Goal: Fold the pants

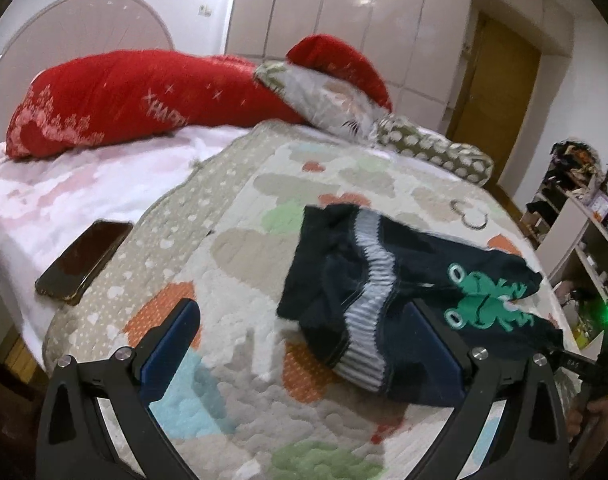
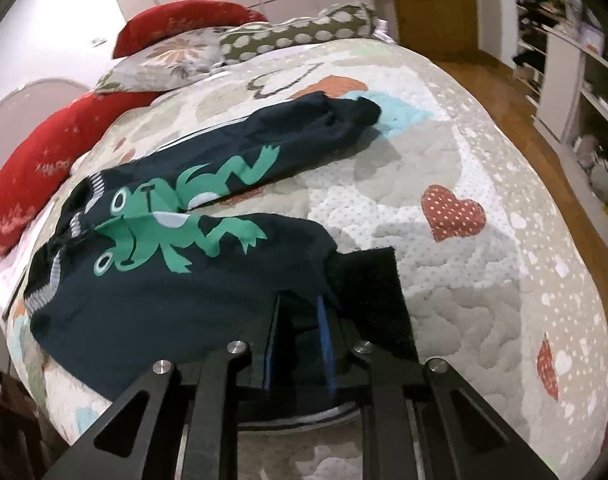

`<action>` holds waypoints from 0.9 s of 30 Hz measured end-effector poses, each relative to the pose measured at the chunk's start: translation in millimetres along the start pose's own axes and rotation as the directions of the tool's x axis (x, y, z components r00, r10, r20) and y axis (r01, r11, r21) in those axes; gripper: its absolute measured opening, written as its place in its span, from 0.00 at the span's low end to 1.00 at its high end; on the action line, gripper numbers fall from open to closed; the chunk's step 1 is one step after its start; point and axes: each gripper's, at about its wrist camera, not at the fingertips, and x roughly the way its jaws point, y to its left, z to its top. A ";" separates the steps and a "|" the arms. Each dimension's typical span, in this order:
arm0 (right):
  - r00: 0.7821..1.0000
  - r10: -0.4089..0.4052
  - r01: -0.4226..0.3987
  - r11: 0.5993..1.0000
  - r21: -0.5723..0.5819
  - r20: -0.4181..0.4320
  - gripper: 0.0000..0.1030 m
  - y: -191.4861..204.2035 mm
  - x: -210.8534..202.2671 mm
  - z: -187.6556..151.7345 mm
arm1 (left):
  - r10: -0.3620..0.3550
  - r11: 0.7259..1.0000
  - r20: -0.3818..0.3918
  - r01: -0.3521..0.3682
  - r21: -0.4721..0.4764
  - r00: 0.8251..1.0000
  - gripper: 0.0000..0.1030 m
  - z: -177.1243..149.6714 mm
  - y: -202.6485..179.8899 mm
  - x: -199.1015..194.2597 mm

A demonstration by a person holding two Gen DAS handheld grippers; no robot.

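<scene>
While both cameras face the same bed, entries run from largest item down.

Bed: quilt (image 1: 239,240) with hearts and clouds covers most of the top; a white blanket (image 1: 63,196) shows at its left edge in the left wrist view.
Pillows: long red pillow (image 1: 115,96) at the head end, a floral pillow (image 1: 324,100) leaning on it, a dotted pillow (image 1: 436,152) just beside that.
Pants: dark navy pants (image 2: 151,280) with green frog print (image 2: 163,224) lie on the quilt, rumpled, striped waistband (image 1: 372,292) wavy and turned toward the left gripper; the two legs spread apart toward the far side in the right wrist view.
Left gripper: left gripper (image 1: 304,344) with fingers spread wide, low over the quilt; waistband lies between them, right finger (image 1: 440,348) touching the fabric, left finger (image 1: 171,344) apart from it.
Right gripper: right gripper (image 2: 299,320) with fingers drawn close together, pinching the end of the near pant leg; cloth is bunched between the blue pads (image 2: 326,340).
Phone: dark phone (image 1: 83,260) lies flat on the white blanket, just beside the quilt's edge, well apart from the pants.
</scene>
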 end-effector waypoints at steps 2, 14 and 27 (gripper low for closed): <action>1.000 0.011 -0.011 1.000 -0.008 0.005 0.17 0.0 -5.1 -2.6 | -0.029 0.999 -0.008 0.029 0.014 1.000 0.98 2.7 -4.6 0.8; 0.981 -0.175 0.189 0.963 -0.191 0.087 0.53 13.3 -13.8 32.0 | -0.095 0.993 -0.120 0.103 0.064 0.988 0.98 -5.6 -38.4 19.0; 0.999 -0.030 0.030 1.000 -0.004 -0.014 0.17 -21.3 -1.7 18.8 | -0.074 0.997 -0.164 0.071 -0.025 0.984 0.98 7.3 -23.2 28.4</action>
